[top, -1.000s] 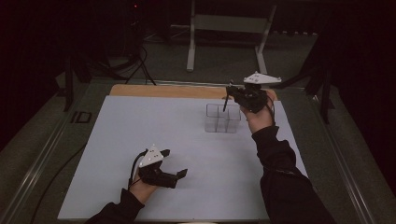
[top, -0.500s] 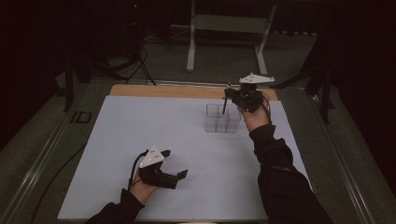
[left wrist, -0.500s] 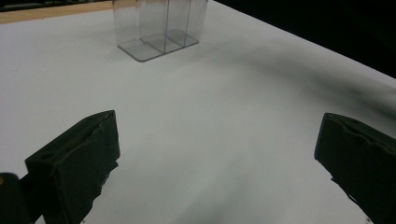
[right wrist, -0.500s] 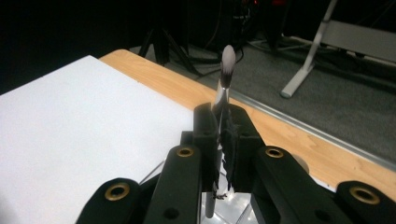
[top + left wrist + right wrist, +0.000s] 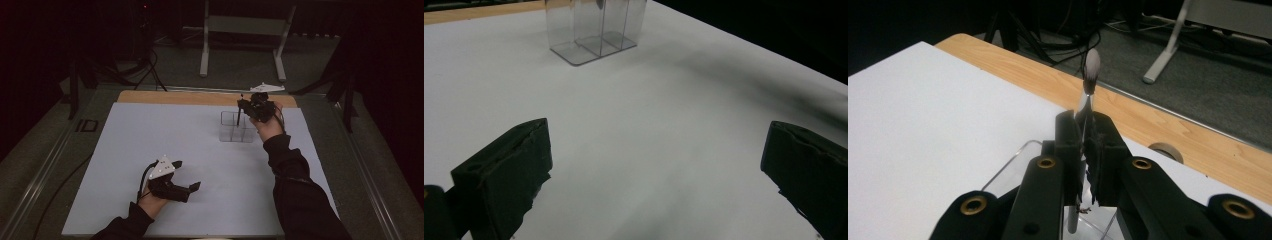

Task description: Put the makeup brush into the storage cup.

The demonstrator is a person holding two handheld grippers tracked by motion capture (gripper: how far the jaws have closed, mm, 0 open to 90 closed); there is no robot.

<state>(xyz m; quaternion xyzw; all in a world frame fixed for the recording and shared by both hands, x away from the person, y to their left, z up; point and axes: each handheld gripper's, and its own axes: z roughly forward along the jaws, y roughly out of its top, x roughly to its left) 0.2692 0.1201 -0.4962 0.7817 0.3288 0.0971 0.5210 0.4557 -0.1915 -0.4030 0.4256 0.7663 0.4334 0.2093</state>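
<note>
Bristle-tipped slim brush (image 5: 1090, 80) sits clamped in right tool (image 5: 1083, 145) above clear plastic organizer (image 5: 237, 127).

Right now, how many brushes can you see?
1: a makeup brush, bristles up, clamped in the right gripper above the clear organizer. None visible inside it.

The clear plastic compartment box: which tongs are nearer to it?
Right. The right tongs hang just above the clear plastic compartment box, gripping a slim make-up brush; the left tongs sit far away near the table's front.
</note>
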